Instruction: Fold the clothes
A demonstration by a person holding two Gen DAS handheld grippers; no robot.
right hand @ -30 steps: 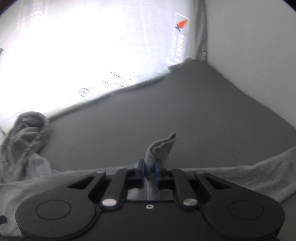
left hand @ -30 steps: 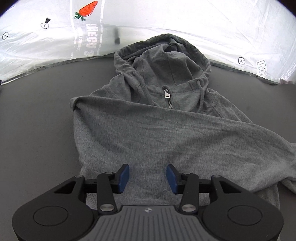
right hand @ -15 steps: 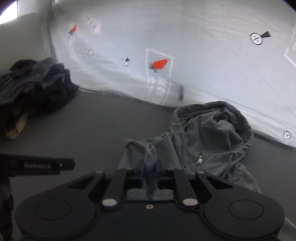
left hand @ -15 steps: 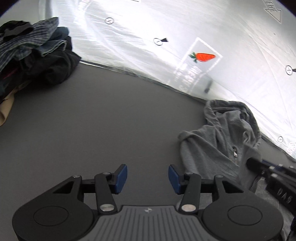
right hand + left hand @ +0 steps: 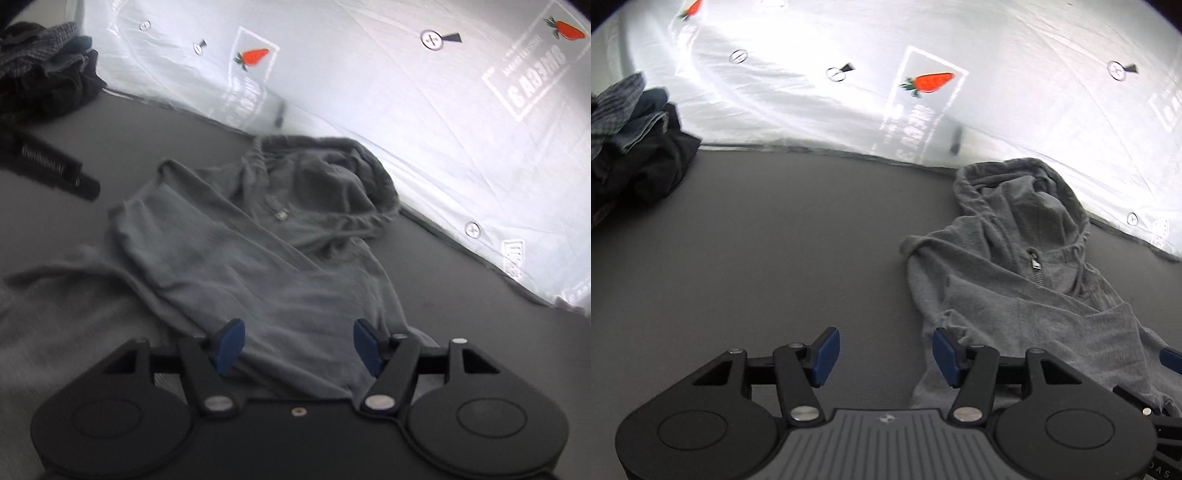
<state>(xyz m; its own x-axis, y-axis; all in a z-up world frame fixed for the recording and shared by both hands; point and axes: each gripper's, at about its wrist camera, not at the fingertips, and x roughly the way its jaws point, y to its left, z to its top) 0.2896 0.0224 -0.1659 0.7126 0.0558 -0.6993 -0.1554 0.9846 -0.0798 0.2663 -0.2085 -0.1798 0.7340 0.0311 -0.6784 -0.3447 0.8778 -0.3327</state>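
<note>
A grey zip hoodie [image 5: 1015,291] lies on the dark grey table, hood toward the white backdrop, with a sleeve folded across its chest. It also shows in the right wrist view [image 5: 258,258]. My left gripper [image 5: 885,352] is open and empty, low over the table at the hoodie's left edge. My right gripper [image 5: 298,347] is open and empty, just above the hoodie's lower body. A part of the left gripper [image 5: 55,170] shows at the left of the right wrist view.
A pile of dark and checked clothes [image 5: 631,144] sits at the far left of the table, also in the right wrist view [image 5: 44,81]. A white printed plastic sheet [image 5: 923,92] forms the back wall. Bare table [image 5: 757,258] lies left of the hoodie.
My right gripper has opened and let go of the sleeve it carried across the hoodie. My left gripper has swung left off the hoodie, then back toward its edge.
</note>
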